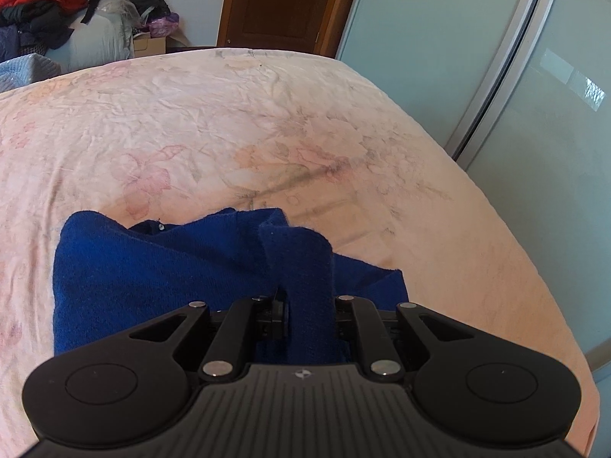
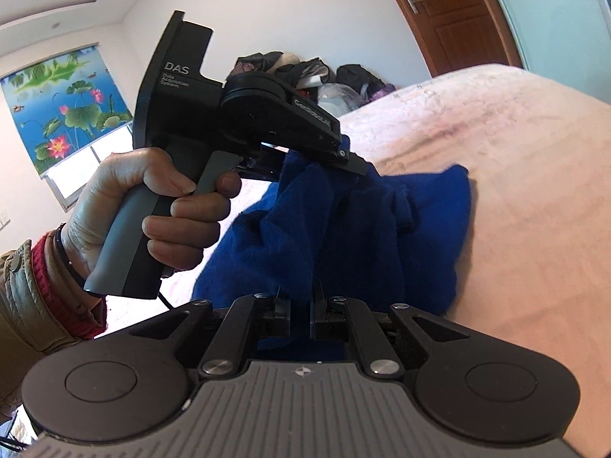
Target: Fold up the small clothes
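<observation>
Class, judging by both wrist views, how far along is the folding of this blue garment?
Done: the blue garment is out on the bed, bunched. In hand: left gripper and right gripper each pinch a part of it, lifted. Left: no neat fold shows yet; flattening and folding remain.

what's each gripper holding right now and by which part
Both hold the blue garment. The left gripper pinches a raised fold along its near edge; the right gripper is shut on another bunched edge. Which part of the garment cannot be told.

Left claw (image 2: 345,160) housing reads "DAS Data Acquisition System".
</observation>
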### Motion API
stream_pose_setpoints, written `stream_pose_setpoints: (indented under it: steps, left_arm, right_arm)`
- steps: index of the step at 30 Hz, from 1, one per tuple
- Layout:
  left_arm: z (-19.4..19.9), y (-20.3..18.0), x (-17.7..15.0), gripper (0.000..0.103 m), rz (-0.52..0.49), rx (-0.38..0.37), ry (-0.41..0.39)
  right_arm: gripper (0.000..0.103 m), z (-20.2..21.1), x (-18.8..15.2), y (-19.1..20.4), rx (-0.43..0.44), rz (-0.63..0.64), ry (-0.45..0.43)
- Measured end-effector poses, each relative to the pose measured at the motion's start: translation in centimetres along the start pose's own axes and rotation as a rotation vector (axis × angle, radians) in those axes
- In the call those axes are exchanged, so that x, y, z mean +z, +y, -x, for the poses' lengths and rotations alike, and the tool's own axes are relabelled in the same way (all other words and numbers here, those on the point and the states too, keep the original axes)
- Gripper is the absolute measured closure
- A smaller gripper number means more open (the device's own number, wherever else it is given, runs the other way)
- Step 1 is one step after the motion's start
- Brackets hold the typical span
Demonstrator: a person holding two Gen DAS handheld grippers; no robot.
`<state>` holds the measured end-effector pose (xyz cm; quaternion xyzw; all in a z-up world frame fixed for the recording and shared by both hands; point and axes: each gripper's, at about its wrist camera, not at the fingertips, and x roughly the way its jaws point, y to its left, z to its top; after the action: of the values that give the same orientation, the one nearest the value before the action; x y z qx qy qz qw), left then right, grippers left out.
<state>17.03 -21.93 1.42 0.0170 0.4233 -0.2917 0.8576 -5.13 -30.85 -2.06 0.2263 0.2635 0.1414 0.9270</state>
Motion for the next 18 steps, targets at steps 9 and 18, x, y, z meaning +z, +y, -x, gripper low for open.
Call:
stream_pose_setpoints:
  steps: [9,18]
  left_arm:
    - [-0.4,-2.0,-0.8,0.039,-0.104,-0.055,-0.002]
    - [4.4,-0.1,-0.3,0.017,-0.158,0.090,-0.215]
  right_arm:
    - [0.078,-0.5,-1.2,-2.1,-0.021,-0.083,0.098]
    - [0.045,2.2,1.5,-4.1,-0.080,-0.120,0.027]
